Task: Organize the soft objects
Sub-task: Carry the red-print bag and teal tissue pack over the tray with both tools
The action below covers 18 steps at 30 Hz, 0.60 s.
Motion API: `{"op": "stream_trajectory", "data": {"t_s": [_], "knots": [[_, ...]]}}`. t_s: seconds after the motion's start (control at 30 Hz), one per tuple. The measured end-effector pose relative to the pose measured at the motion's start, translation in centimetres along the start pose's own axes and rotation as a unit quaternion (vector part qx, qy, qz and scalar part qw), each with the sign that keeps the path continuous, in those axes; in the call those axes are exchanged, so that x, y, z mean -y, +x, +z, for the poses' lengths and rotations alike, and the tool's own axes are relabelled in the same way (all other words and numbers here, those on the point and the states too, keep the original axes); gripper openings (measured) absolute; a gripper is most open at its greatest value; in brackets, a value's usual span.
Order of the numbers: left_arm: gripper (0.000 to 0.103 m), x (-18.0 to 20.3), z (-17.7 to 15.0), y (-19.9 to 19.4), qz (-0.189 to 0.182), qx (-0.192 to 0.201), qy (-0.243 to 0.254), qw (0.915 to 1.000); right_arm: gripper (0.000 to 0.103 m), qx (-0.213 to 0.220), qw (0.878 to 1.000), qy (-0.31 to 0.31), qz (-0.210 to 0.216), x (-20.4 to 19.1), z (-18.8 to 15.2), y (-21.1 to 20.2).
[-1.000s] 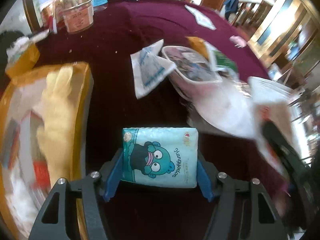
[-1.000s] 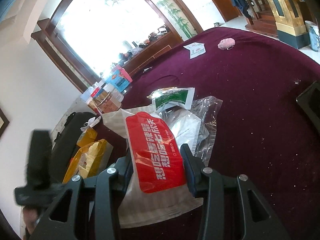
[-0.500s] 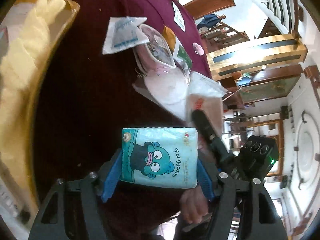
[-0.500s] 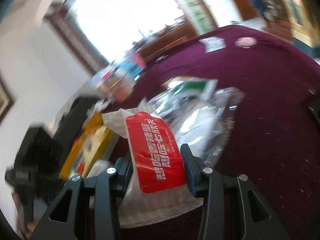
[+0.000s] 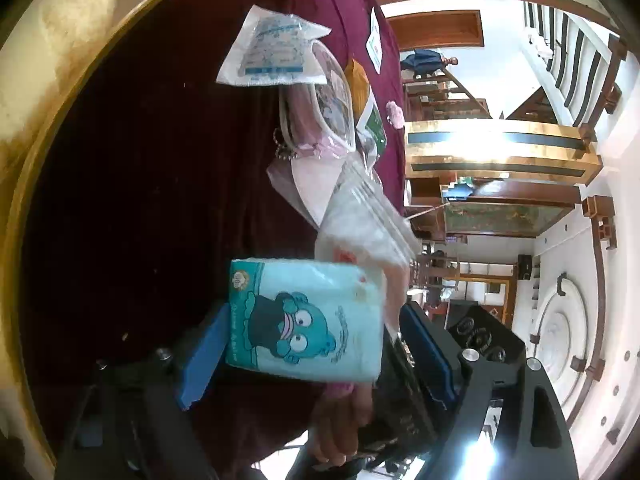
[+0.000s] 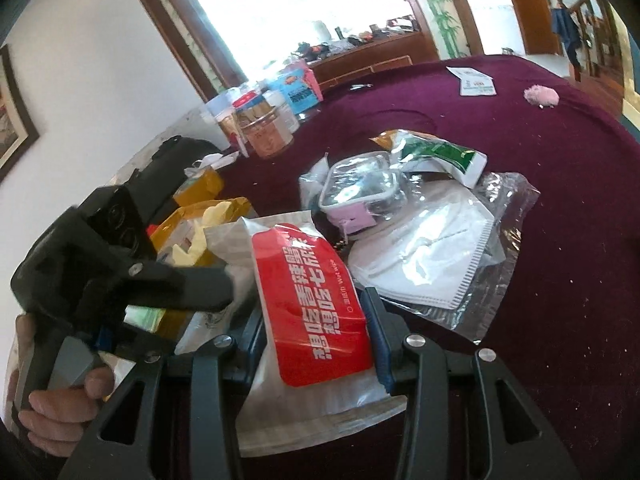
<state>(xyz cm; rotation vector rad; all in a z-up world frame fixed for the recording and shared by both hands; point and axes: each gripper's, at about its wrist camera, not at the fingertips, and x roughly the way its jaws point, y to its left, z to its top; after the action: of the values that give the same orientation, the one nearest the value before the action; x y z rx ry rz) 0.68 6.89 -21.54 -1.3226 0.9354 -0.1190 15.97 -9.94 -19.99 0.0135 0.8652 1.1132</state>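
left gripper [image 5: 316, 344] jaws opening, tissue pack [image 5: 304, 320] loose between them, beside the yellow box [image 5: 24, 152] | release under way | right gripper [image 6: 316, 320] clamps wipes [image 6: 308, 304] above table [image 6: 560, 240]

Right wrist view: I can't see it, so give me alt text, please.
The right tongs grip a red wet-wipe pack above a maroon tablecloth strewn with a bagged mask and a pouch.

A grand home's dining hall

We see a round table [image 6: 560, 240] in maroon cloth, a wooden staircase [image 5: 568, 40] at two o'clock, and an arched window [image 6: 304, 4] at twelve.
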Motion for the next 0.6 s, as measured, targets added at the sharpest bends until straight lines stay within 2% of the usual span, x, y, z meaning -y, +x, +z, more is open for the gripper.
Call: {"op": "stream_trajectory", "data": {"t_s": [0.07, 0.13, 0.2, 0.33, 0.43, 0.5, 0.53, 0.57, 0.6], "knots": [[0.089, 0.2, 0.2, -0.1, 0.005, 0.007, 0.002, 1.0000, 0.042, 0.018, 1.000, 0.014, -0.020, 0.3, -0.1, -0.5], [0.090, 0.4, 0.2, -0.5, 0.031, 0.014, 0.007, 0.9994, 0.042, 0.023, 0.999, 0.023, -0.006, 0.7, -0.1, -0.7], [0.090, 0.9, -0.5, -1.3, 0.069, 0.027, 0.031, 0.9968, 0.042, 0.008, 1.000, 0.017, 0.010, 0.6, 0.0, -0.3], [0.090, 1.3, -1.8, -2.0, 0.086, 0.027, 0.053, 0.9945, 0.042, 0.019, 1.000, 0.023, -0.003, 0.5, 0.0, -0.5], [0.090, 2.4, -3.1, -3.3, 0.100, 0.050, 0.079, 0.9906, 0.042, 0.033, 0.997, 0.067, 0.019, 2.2, 0.1, -1.1], [0.090, 3.7, -3.8, -4.0, 0.139, 0.093, 0.119, 0.9787, 0.042, 0.019, 0.994, 0.098, 0.051, 3.4, 0.3, -0.7], [0.090, 4.3, -4.1, -4.1, 0.165, 0.107, 0.142, 0.9700, 0.042, 0.011, 0.992, 0.109, 0.062, 3.8, 0.3, -0.4], [0.090, 5.1, -4.6, -3.9, 0.209, 0.120, 0.178, 0.9541, 0.042, 0.007, 0.991, 0.115, 0.070, 4.0, 0.4, -0.3], [0.090, 5.5, -5.0, -3.6, 0.234, 0.122, 0.201, 0.9433, 0.042, 0.002, 0.989, 0.122, 0.082, 4.3, 0.4, -0.1]]}}
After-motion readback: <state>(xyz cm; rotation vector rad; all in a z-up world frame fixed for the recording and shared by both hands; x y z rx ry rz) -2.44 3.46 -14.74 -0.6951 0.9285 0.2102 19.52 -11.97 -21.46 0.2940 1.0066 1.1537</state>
